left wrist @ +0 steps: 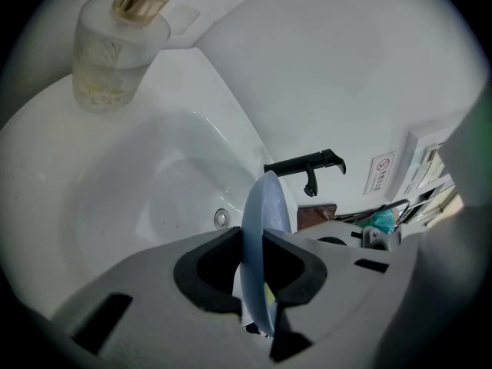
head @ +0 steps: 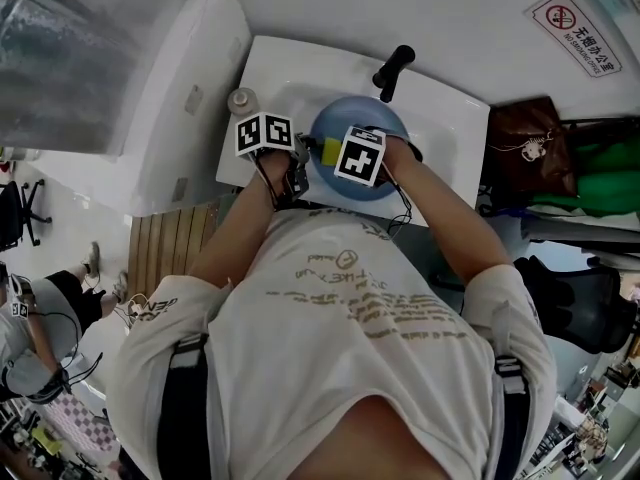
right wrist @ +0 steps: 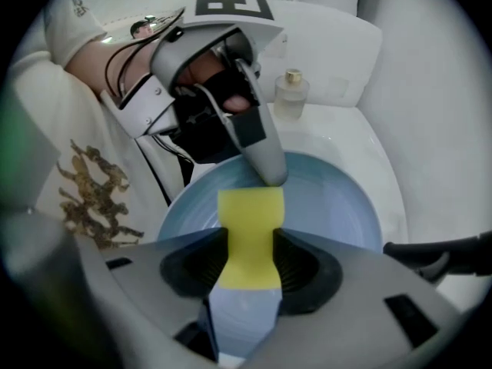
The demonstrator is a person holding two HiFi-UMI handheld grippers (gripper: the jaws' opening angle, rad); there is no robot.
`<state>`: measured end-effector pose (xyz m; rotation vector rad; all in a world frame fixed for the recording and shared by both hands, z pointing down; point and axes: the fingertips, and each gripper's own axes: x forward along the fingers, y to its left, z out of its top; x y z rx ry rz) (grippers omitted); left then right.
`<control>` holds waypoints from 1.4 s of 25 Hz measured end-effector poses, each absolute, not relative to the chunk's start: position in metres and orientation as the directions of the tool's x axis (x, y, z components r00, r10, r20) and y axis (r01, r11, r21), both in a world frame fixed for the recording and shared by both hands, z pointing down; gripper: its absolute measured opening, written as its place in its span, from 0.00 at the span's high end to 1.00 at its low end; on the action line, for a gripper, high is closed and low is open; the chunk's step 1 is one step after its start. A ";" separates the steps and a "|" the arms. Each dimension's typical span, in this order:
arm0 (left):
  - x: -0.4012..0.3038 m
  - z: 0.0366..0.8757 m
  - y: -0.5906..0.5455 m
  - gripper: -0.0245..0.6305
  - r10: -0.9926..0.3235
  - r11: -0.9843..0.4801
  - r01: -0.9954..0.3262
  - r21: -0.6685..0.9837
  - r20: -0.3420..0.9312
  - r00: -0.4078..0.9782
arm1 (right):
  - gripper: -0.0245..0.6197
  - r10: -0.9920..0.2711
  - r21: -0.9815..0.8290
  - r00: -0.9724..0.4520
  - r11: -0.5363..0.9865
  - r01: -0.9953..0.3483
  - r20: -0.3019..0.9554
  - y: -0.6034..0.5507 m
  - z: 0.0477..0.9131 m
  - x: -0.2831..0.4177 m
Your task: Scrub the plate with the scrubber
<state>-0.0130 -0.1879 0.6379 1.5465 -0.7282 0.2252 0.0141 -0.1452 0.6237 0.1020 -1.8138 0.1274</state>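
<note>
The plate (left wrist: 267,202), judged stiff and slick, is clamped at its rim by the left gripper (left wrist: 252,246), the soft scrubber (right wrist: 250,210) by the right gripper (right wrist: 251,244).

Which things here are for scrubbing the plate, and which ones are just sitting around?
For the job:
blue plate, clamped in the left gripper
yellow scrubber, clamped in the right gripper
white sink underneath

Just sitting around:
glass bottle with a gold cap
black tap
brown bag
wall sign
</note>
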 end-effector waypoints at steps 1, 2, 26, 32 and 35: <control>-0.014 0.639 -0.189 0.87 -0.308 0.060 -0.569 0.820 0.557 0.771 | 0.66 0.019 -0.050 -0.251 0.992 -0.120 0.968 -0.140 0.625 0.015; -0.015 0.640 -0.191 0.87 -0.307 0.065 -0.573 0.817 0.562 0.768 | 0.66 0.037 -0.064 -0.252 0.993 -0.099 0.967 -0.135 0.626 0.017; 0.009 0.688 -0.188 0.85 -0.171 0.204 -0.627 0.752 0.658 0.733 | 0.70 -0.660 0.060 -0.506 0.639 -0.767 0.555 -0.164 0.547 0.111; 0.017 0.700 -0.187 0.85 -0.155 0.278 -0.601 0.749 0.653 0.741 | 0.70 -0.726 0.033 -0.463 0.554 -0.832 0.508 -0.155 0.538 0.135; 0.019 0.706 -0.182 0.84 -0.149 0.321 -0.600 0.733 0.665 0.732 | 0.70 -0.735 0.011 -0.455 0.532 -0.847 0.504 -0.148 0.537 0.142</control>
